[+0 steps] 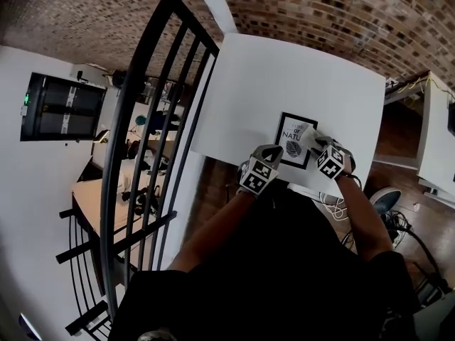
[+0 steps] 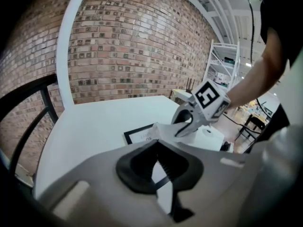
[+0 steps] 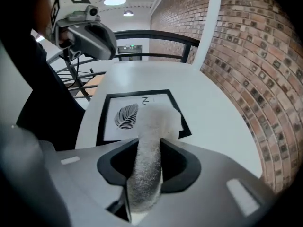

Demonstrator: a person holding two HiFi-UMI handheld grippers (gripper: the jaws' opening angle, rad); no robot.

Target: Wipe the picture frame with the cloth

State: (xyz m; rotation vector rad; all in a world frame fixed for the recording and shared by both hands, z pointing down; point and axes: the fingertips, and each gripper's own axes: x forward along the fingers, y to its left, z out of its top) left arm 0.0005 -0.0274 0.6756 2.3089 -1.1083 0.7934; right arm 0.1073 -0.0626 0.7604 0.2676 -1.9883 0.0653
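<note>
The black picture frame [image 1: 290,140] holds a white print with a leaf and lies flat near the front edge of the white table [image 1: 284,77]. My right gripper [image 1: 321,148] is shut on a white cloth [image 1: 306,134], whose free end rests on the frame's right part. In the right gripper view the cloth [image 3: 152,126] runs out between the jaws onto the frame [image 3: 124,115]. My left gripper [image 1: 264,163] sits at the frame's near left edge. In the left gripper view its jaws [image 2: 158,167] stand closed on the frame's black edge [image 2: 140,135].
A black metal railing [image 1: 142,119] curves along the table's left side, with a lower floor beyond it. A brick wall [image 1: 320,13] backs the table. White shelving [image 2: 222,65] stands to the right. The person's body is close against the table's front edge.
</note>
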